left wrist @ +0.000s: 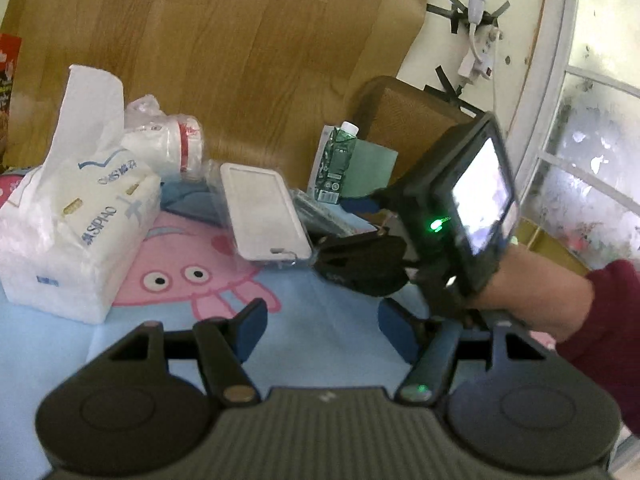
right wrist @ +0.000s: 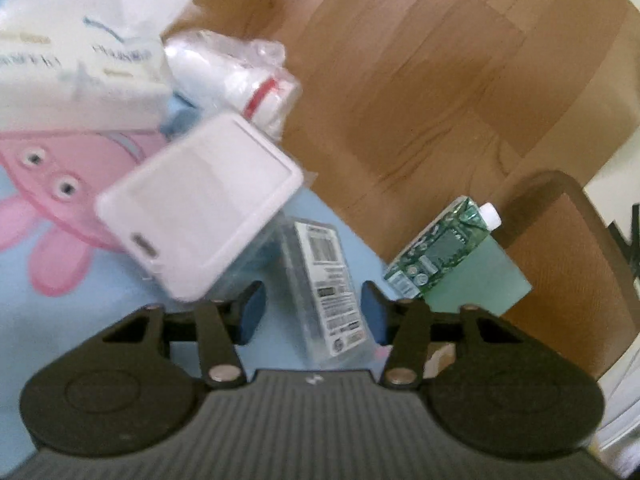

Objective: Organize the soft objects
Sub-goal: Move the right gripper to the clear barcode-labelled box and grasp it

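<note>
Left gripper (left wrist: 322, 326): jaws spread wide, nothing between them, hovering over light-blue cartoon cloth (left wrist: 320, 304) on the tabletop. Ahead and left of these jaws, white tissue pack (left wrist: 76, 224); behind it, bagged paper cups (left wrist: 168, 144). Straight ahead, white phone case (left wrist: 264, 212) in clear wrap. Right gripper (right wrist: 312, 312): jaws open, flanking a clear box with barcode label (right wrist: 330, 292), contact not discernible. Ahead and right of those jaws, green carton (right wrist: 440, 248); ahead-left, phone case, tilted, blurred.
</note>
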`<state>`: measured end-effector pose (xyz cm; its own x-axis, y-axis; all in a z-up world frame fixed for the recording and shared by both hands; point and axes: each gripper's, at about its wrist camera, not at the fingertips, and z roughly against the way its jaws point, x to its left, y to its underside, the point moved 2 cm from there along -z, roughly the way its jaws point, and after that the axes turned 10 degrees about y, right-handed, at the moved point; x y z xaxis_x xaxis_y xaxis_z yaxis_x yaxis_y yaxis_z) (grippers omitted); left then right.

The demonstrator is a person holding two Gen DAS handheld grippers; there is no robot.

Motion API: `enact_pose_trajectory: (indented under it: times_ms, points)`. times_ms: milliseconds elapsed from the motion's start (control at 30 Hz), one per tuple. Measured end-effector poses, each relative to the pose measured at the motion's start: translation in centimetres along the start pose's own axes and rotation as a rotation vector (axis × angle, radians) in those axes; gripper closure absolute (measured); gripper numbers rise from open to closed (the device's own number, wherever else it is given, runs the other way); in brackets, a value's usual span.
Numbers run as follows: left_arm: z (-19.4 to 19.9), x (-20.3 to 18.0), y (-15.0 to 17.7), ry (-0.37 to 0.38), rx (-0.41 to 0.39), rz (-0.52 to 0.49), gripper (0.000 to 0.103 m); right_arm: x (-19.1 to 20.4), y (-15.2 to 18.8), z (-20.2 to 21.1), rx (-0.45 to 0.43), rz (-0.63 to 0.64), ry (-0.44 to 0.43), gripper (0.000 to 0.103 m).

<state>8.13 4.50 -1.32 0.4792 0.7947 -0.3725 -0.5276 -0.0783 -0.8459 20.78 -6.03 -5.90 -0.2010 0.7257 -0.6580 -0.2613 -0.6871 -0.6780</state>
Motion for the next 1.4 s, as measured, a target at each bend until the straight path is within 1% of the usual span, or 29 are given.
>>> enact_pose_trajectory:
  times_ms: [33,100,200,300,433,500,533,567,600,667,800,867,933,1000,1033,1167,1267,1333,1400]
  points:
    - [0.0,0.1,0.0,0.004,-0.003,0.008,0.039,0.1,0.2,-0.2,0.016,0.017,0.007,0.078]
    - [0.1,0.3,0.0,0.011,-0.006,0.02,0.039,-0.2,0.9,0.4,-0.012,0.038,0.033,0.081]
    - [0.0,0.5,0.0,0.015,-0.007,0.025,0.038,-0.3,2.1,3.3,-0.064,0.068,0.032,0.083]
    - [0.1,0.4,0.0,0.015,-0.008,0.019,0.036,0.0,4.4,8.0,-0.118,0.092,-0.001,0.083]
    - [0.0,0.4,0.1,0.023,0.003,0.017,0.036,-0.1,7.8,14.6,-0.187,0.125,-0.074,0.081]
    - [0.0,0.4,0.1,0.025,0.011,0.021,0.035,-0.6,9.3,17.3,-0.218,0.125,-0.126,0.075]
    - [-0.1,0.5,0.1,0.025,0.015,0.024,0.034,-1.0,9.9,18.1,-0.208,0.112,-0.136,0.063]
    - [-0.1,0.5,0.1,0.023,0.02,0.027,0.033,-1.5,10.5,18.8,-0.189,0.09,-0.136,0.058]
    - [-0.1,0.5,0.1,0.018,0.023,0.03,0.033,-2.0,11.0,19.3,-0.174,0.059,-0.139,0.058]
    - [-0.1,0.6,0.2,0.012,0.03,0.037,0.033,-3.7,11.8,19.9,-0.118,-0.058,-0.182,0.056]
    - [-0.1,0.8,0.2,0.019,0.047,0.067,0.033,-6.4,12.6,19.8,-0.034,-0.354,-0.297,0.053]
    - [-0.1,0.8,0.3,0.028,0.058,0.089,0.033,-7.0,12.8,19.5,-0.019,-0.457,-0.332,0.046]
    - [-0.1,0.5,0.6,0.05,0.076,0.12,0.033,-7.0,12.9,19.3,-0.015,-0.516,-0.36,0.042]
    - [-0.2,-0.1,0.9,0.088,0.096,0.145,0.033,-6.7,12.9,19.3,-0.008,-0.539,-0.392,0.042]
    - [-0.2,-0.5,1.0,0.108,0.107,0.147,0.032,-6.3,12.9,19.3,-0.004,-0.533,-0.398,0.039]
    - [-0.7,-2.8,1.5,0.171,0.16,0.114,0.032,-5.5,13.0,18.8,0.006,-0.503,-0.404,0.038]
    - [-1.2,-4.2,2.0,0.218,0.2,0.111,0.032,-5.9,13.3,18.7,0.013,-0.52,-0.395,0.037]
    - [-1.4,-4.7,2.3,0.241,0.221,0.121,0.032,-5.7,13.3,18.1,0.045,-0.537,-0.413,0.036]
    - [-1.4,-4.9,2.6,0.251,0.24,0.132,0.032,-5.0,13.0,18.3,0.043,-0.539,-0.435,0.036]
